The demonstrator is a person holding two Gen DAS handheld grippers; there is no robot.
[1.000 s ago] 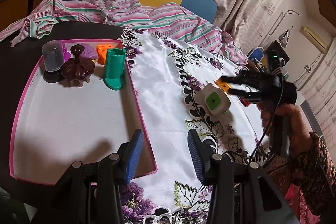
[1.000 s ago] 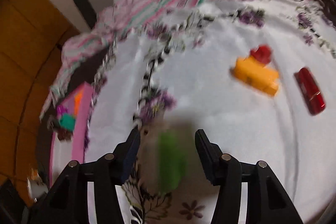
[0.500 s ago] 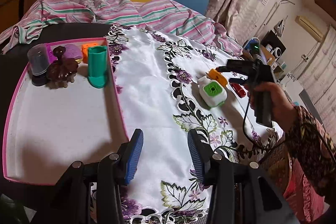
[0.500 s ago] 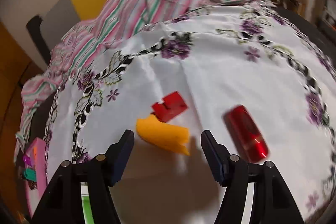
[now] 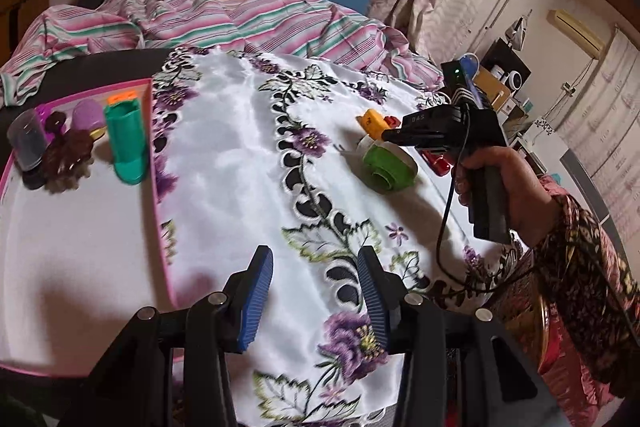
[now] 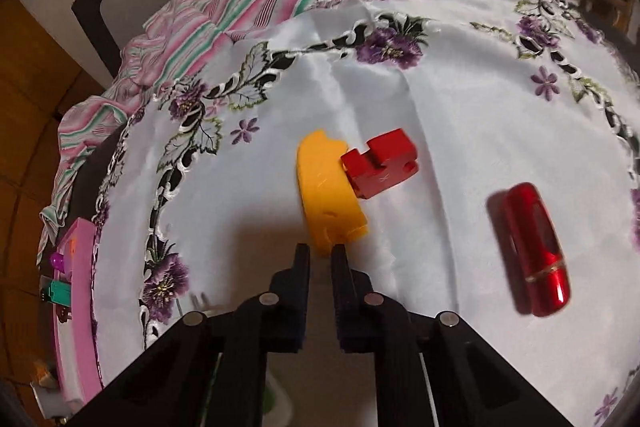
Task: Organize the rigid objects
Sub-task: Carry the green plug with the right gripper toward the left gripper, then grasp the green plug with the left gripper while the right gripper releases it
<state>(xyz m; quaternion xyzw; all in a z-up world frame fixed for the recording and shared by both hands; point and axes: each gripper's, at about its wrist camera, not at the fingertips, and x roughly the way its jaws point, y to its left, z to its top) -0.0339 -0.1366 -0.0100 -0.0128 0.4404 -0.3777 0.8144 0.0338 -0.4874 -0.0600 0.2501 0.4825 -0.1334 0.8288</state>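
An orange block (image 6: pixel 328 191) lies on the white flowered cloth (image 6: pixel 460 131), touching a red notched block (image 6: pixel 380 167). My right gripper (image 6: pixel 320 253) has its jaws closed in on the orange block's near end, which sits between the tips. A shiny red cylinder (image 6: pixel 534 251) lies to the right, apart. In the left wrist view my left gripper (image 5: pixel 316 291) hovers open over the cloth, nothing between its blue pads. Ahead of it a person's hand holds the right gripper (image 5: pixel 386 138) above a green and white object (image 5: pixel 388 167).
A pink-rimmed tray (image 5: pixel 158 187) lies at the left with a teal cup (image 5: pixel 126 147), a brown piece (image 5: pixel 66 155), a grey cup (image 5: pixel 26 143) and a purple dome (image 5: pixel 88 115). Striped fabric (image 5: pixel 248 23) is heaped at the back, before a chair.
The right gripper came down over the orange block and its fingers went from wide apart to nearly together around the block's end. The left gripper drifted sideways along the cloth, still open.
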